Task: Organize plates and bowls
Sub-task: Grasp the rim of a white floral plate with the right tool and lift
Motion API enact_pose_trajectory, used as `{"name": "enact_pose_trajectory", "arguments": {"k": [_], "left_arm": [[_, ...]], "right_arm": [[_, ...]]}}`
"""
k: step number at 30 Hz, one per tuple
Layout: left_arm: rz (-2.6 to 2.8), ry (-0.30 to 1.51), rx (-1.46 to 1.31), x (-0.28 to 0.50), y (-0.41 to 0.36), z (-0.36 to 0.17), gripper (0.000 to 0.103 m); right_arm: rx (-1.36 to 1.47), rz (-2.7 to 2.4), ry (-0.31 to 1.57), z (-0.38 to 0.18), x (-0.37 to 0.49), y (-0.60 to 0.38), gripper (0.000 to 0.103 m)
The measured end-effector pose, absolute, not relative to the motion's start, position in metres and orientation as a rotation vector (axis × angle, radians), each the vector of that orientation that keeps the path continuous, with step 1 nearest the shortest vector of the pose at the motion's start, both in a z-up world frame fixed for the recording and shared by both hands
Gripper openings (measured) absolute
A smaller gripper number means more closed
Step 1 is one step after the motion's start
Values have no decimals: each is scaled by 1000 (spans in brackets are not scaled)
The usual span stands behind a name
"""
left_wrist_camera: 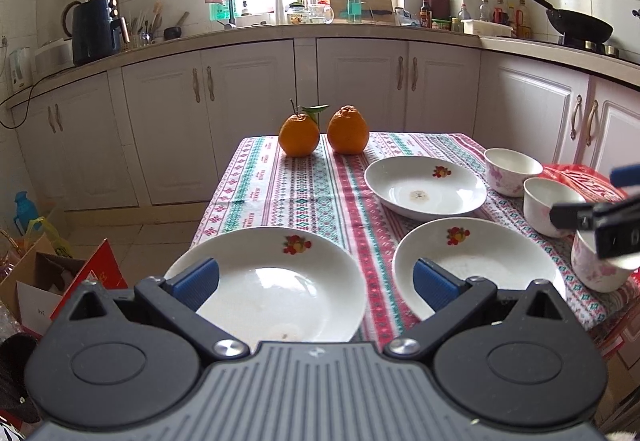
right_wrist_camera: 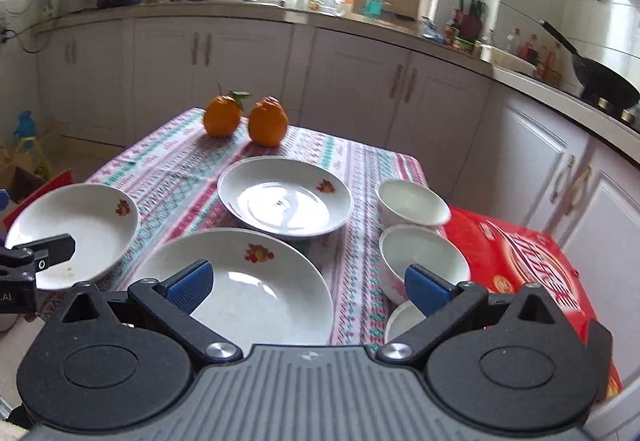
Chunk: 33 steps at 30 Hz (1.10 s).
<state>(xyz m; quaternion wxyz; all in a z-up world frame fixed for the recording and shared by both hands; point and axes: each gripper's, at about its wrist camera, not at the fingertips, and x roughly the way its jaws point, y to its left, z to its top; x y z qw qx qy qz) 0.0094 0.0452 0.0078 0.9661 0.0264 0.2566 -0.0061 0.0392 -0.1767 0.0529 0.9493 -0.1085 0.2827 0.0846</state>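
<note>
Hovering wide, empty: left tongs (left_wrist_camera: 316, 281), right tongs (right_wrist_camera: 307, 285); plates (left_wrist_camera: 425, 186), bowls (right_wrist_camera: 414, 203) face up.

- three plates (left_wrist_camera: 276, 281) (left_wrist_camera: 476, 265) (left_wrist_camera: 424, 187)
- three bowls (left_wrist_camera: 512, 169) (left_wrist_camera: 550, 205) (left_wrist_camera: 596, 269)
- two oranges (left_wrist_camera: 299, 135) (left_wrist_camera: 348, 131)
- one red box (right_wrist_camera: 520, 261)
- two grippers (left_wrist_camera: 316, 281) (right_wrist_camera: 308, 283)
</note>
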Motion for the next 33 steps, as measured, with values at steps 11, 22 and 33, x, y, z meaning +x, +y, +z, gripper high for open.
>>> {"name": "enact_pose_trajectory", "arguments": {"k": [11,22,33], "left_arm": [[-87,632,104,-2,94,-24,102],[-133,725,81,16,115,-57,102],[-168,746,62,30,127,-67,102]], "right_arm": [[-184,473,586,67,79,-144,103],[-238,548,670,48,104,-97,103],[-234,604,747,31,133,-73,103]]}}
